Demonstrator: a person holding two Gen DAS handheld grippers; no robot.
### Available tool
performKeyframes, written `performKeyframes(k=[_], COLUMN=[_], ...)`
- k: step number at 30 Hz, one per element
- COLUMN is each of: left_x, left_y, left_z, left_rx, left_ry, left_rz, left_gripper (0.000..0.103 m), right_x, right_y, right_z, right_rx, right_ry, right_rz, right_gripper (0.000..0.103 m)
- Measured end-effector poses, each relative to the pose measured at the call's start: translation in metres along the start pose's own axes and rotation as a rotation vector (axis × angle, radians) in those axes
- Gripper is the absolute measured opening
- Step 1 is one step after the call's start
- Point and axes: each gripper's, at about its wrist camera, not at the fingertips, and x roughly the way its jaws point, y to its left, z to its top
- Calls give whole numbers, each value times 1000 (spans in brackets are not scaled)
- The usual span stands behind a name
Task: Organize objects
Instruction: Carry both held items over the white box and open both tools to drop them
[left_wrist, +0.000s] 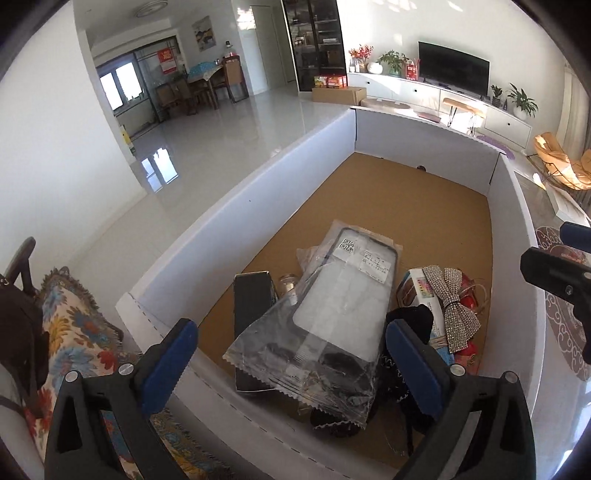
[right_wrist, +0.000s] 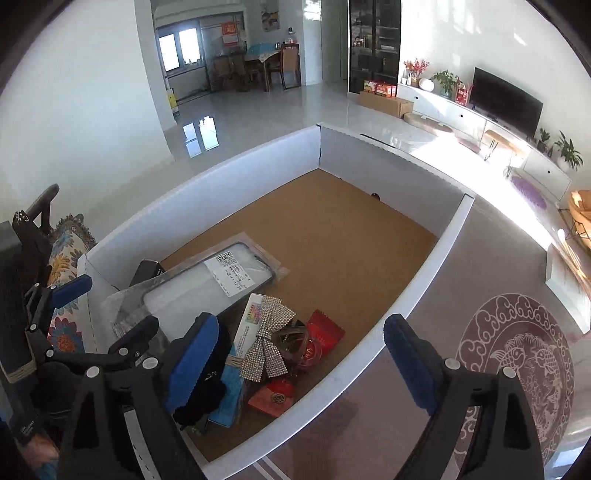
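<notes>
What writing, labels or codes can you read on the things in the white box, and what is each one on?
No text here can be quoted as it reads.
Bagged phone case: white sticker with a QR code and printed lines, too small to read.
White carton under the rhinestone bow: coloured mark and side print, blurred.
Red packets: gold emblem only, no legible words.
Red poster on the far window: characters blurred.

QR code and lines of print too small to read on white label (right_wrist: 229, 272) of bagged phone case (left_wrist: 334, 314), tiny unreadable print on white box (right_wrist: 246, 330) under rhinestone bow, red poster (left_wrist: 167, 61) on far glass door, characters illegible
</notes>
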Motion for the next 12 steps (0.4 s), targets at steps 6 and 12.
performKeyframes(k=[6, 12], left_x=[-9, -18], left_y=[16, 15], left_z=[-5, -6], left_rx=[-91, -84], left_ry=[-37, -85], left_rz=[-38, -16], left_gripper=[103, 103], right_x=[0, -1], right_y=[-5, -5], right_z=[-2, -2], right_rx=[13, 36], right_ry=[-2, -22], right_rz=[0, 20], right_gripper=[92, 92])
